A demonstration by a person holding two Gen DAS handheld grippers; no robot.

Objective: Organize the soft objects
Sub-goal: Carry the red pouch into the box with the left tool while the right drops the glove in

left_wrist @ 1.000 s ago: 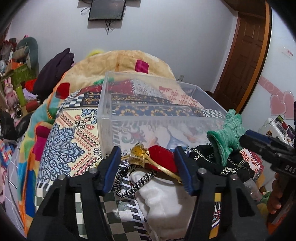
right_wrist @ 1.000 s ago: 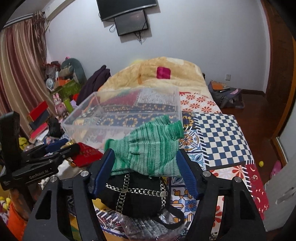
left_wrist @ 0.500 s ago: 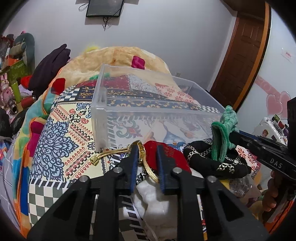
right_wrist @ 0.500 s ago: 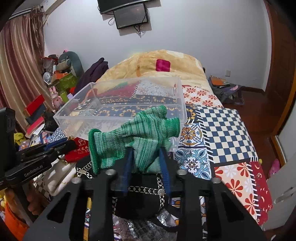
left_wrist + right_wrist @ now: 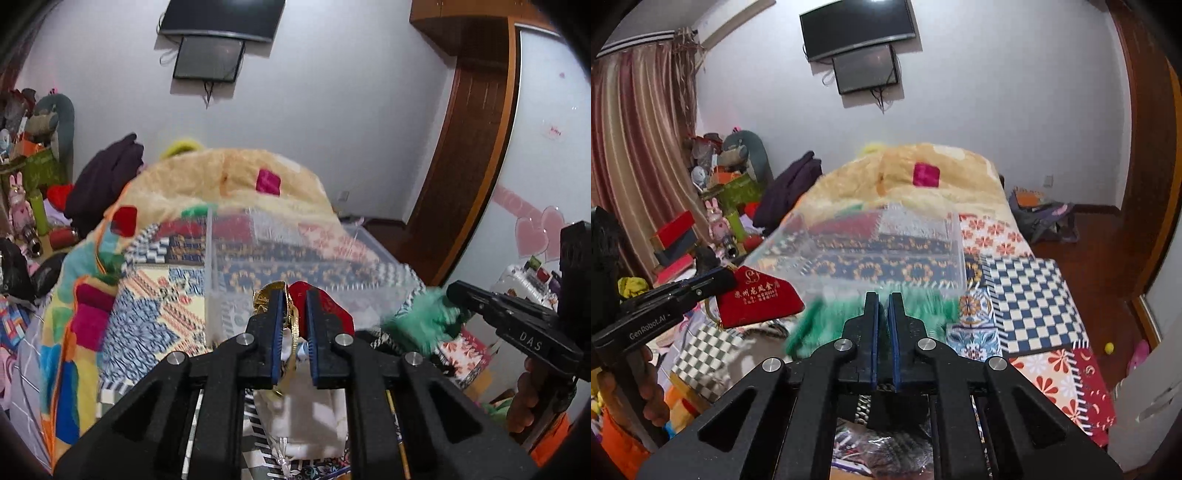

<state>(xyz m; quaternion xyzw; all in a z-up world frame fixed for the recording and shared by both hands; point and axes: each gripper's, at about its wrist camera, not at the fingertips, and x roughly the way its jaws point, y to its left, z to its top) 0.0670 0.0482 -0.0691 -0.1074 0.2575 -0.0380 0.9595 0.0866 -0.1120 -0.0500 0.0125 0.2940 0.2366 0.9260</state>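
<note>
My left tongs [image 5: 294, 317] are squeezed almost shut on a small red cloth pouch [image 5: 325, 306] with a shiny gold top and gold cord. The pouch is up in the air, just in front of the big clear plastic box [image 5: 295, 258] that sits on the bed with the patchwork quilt [image 5: 155, 295]. From my other side, I can see the same pouch [image 5: 757, 299] hanging from the tip of the left tongs [image 5: 713, 282], with gold writing on its flat red face.

My right tongs [image 5: 882, 325] are pinched nearly closed on a fuzzy green knitted glove [image 5: 827, 317]. The glove looks blurry. It sticks out to both sides of the tongs, right at the near edge of the clear box [image 5: 871, 243].

Under my left tongs lies a soft white bundle [image 5: 314, 417]. Under my right tongs I see something black with a woven silver band [image 5: 864, 406], lying on crinkly clear plastic.
</note>
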